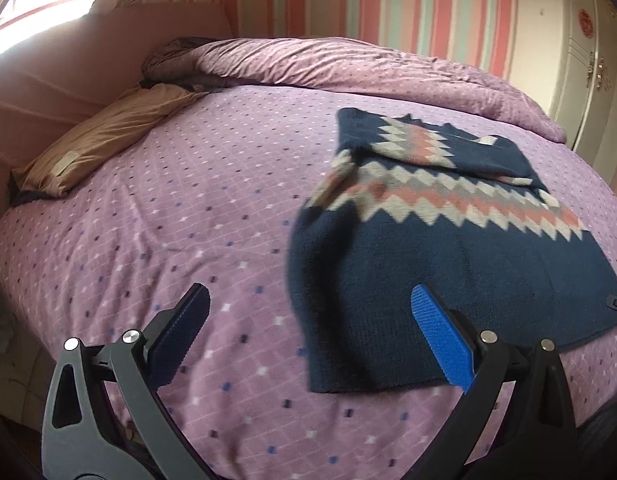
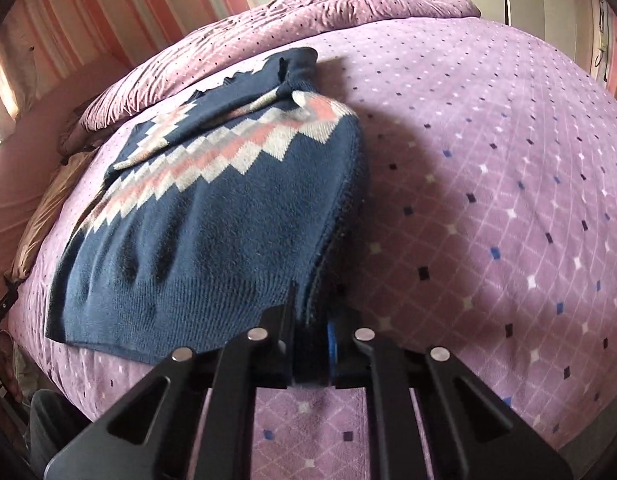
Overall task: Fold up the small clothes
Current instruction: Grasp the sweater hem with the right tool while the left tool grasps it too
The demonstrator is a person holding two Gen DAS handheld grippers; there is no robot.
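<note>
A small navy knit sweater (image 1: 448, 264) with a pink, white and grey zigzag band lies on the purple bedspread (image 1: 168, 216), its sleeves folded over the chest. My left gripper (image 1: 308, 308) is open and empty, hovering over the sweater's near left hem corner, one finger over the bedspread and one over the knit. In the right wrist view, my right gripper (image 2: 312, 332) is shut on the sweater (image 2: 212, 220) at its right hem edge, lifting that edge slightly.
A rolled purple duvet (image 1: 348, 64) lies along the far side by the striped wall. A tan pillow (image 1: 104, 140) sits at the far left against the pink headboard. A white wardrobe (image 1: 588, 60) stands at the right. Open bedspread (image 2: 488, 180) lies right of the sweater.
</note>
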